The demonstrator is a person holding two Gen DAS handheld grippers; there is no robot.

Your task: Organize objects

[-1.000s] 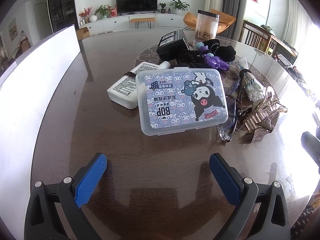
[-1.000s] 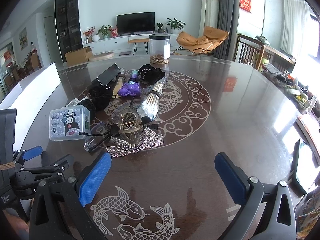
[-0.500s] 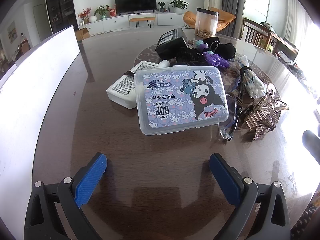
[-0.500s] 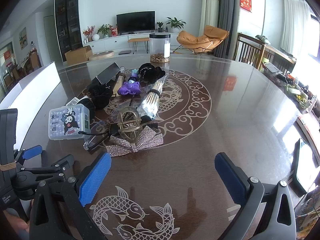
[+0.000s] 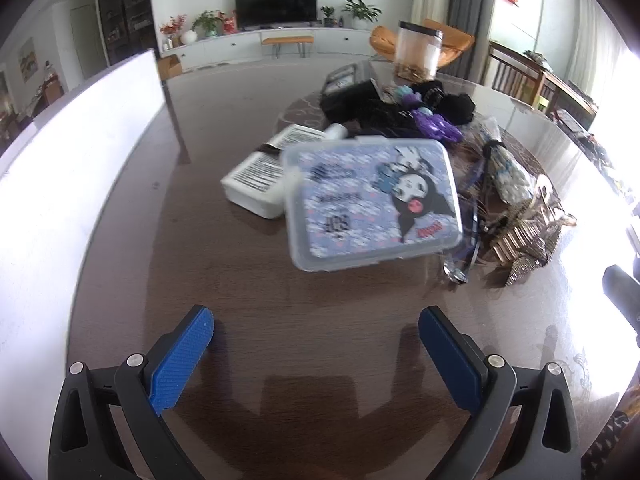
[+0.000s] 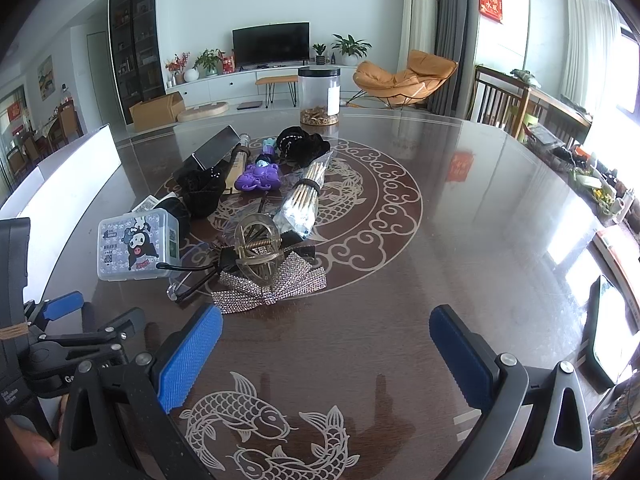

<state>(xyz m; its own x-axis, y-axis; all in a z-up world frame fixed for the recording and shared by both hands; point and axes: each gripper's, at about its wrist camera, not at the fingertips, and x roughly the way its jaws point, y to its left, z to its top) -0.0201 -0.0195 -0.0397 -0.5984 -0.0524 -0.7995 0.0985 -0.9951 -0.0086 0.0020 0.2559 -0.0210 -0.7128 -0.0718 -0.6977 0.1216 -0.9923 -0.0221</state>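
Note:
A clear plastic box with a cartoon label (image 5: 372, 204) (image 6: 136, 244) lies on the dark round table (image 6: 460, 240), just ahead of my left gripper (image 5: 316, 334), which is open and empty. A white packet (image 5: 264, 176) leans under the box's left side. Right of the box sit glasses (image 6: 188, 276), a clear hair claw (image 6: 258, 250) on a rhinestone bow (image 6: 272, 286), a bundle of cotton swabs (image 6: 302, 200), a purple clip (image 6: 258, 178) and black hair ties (image 6: 302, 146). My right gripper (image 6: 326, 336) hovers open near the table's front, apart from the pile.
A white board (image 5: 68, 168) stands along the table's left edge. A clear jar (image 6: 319, 96) stands at the back of the table, a black case (image 6: 216, 152) beside the pile. The table's right half (image 6: 500, 220) carries only reflections. Chairs and a TV unit lie beyond.
The left wrist view has swung left, so the box sits further right and looks blurred. The right gripper has barely moved. Both grippers stayed open.

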